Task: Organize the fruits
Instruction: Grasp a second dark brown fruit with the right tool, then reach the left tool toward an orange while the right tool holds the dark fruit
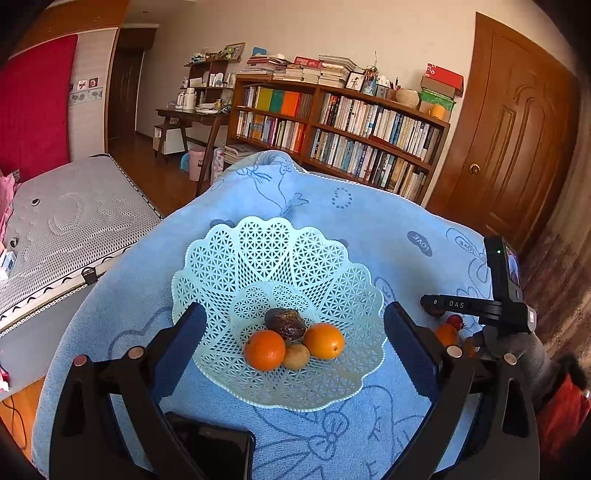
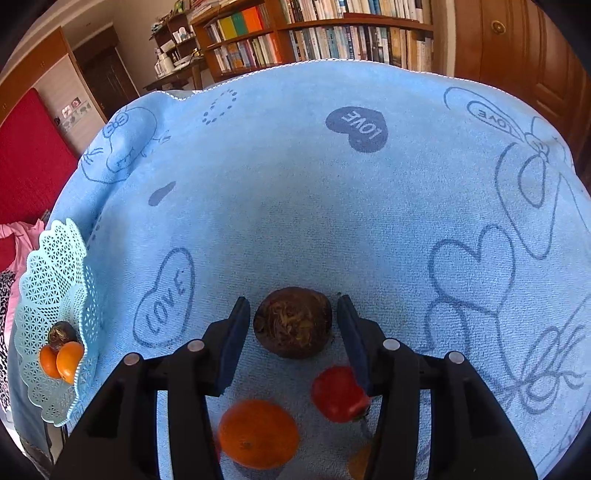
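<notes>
The right gripper (image 2: 293, 325) is spread around a brown fruit (image 2: 293, 322) on the blue towel (image 2: 332, 206), well right of the basket (image 2: 55, 266), seemingly for pickup; the left gripper (image 1: 295, 332) is held wide, empty, above that basket, where 4 fruits lie.

Cream walls (image 1: 332, 33), wood floor (image 1: 147, 173). Long wooden bookshelf (image 1: 332, 125) stood along back wall, packed with books, more stacked on top. Dark desk (image 1: 192, 118) sat left of it, pink bin (image 1: 197, 162) beneath. Brown panelled door (image 1: 517, 147) at right. Grey mattress (image 1: 66, 221) lay left, red panel (image 1: 33, 110) behind. Daylight soft.
</notes>
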`<action>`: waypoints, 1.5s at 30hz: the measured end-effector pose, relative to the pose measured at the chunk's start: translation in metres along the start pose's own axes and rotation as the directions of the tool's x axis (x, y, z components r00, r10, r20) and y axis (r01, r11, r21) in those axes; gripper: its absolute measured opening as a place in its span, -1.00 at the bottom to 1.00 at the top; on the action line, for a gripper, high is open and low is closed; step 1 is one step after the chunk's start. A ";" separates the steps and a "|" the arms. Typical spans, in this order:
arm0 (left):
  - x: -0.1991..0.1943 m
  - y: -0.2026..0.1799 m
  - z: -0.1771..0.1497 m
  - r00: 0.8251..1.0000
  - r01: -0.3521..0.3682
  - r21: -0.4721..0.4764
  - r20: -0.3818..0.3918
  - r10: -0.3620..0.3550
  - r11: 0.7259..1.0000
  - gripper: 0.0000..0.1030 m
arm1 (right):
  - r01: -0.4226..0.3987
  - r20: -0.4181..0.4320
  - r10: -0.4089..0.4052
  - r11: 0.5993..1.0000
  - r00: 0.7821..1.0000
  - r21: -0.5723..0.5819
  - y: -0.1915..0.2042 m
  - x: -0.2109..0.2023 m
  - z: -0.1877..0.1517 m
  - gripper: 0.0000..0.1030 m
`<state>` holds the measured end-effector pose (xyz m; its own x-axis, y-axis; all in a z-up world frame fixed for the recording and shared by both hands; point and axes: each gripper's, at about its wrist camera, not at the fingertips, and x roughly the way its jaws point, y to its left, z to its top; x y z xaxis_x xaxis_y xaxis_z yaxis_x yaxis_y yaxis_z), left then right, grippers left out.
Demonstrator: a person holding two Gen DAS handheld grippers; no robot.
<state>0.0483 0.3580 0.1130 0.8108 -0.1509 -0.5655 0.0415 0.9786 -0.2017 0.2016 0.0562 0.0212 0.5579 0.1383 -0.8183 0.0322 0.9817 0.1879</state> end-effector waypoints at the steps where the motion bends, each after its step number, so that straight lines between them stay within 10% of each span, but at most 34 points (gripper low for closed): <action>1: 0.001 -0.001 0.000 1.000 0.000 0.002 -0.002 0.000 1.000 0.90 | -0.005 0.001 0.005 1.000 1.000 -0.007 0.000 -0.001 0.000 -0.18; 26: 0.027 -0.080 -0.029 0.993 0.081 0.139 -0.095 -0.068 0.987 0.90 | 0.008 0.159 -0.029 0.991 0.987 0.131 -0.110 -0.085 -0.075 -0.19; 45: 0.075 -0.206 -0.075 0.962 0.233 0.357 -0.224 -0.159 0.905 0.84 | -0.032 0.217 -0.009 0.982 0.976 0.185 -0.136 -0.087 -0.101 -0.19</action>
<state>0.0572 0.1346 0.0523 0.6426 -0.3321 -0.6905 0.4344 0.9003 -0.0287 0.0647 -0.0765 0.0118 0.7243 0.0977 -0.6826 0.1672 0.9355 0.3113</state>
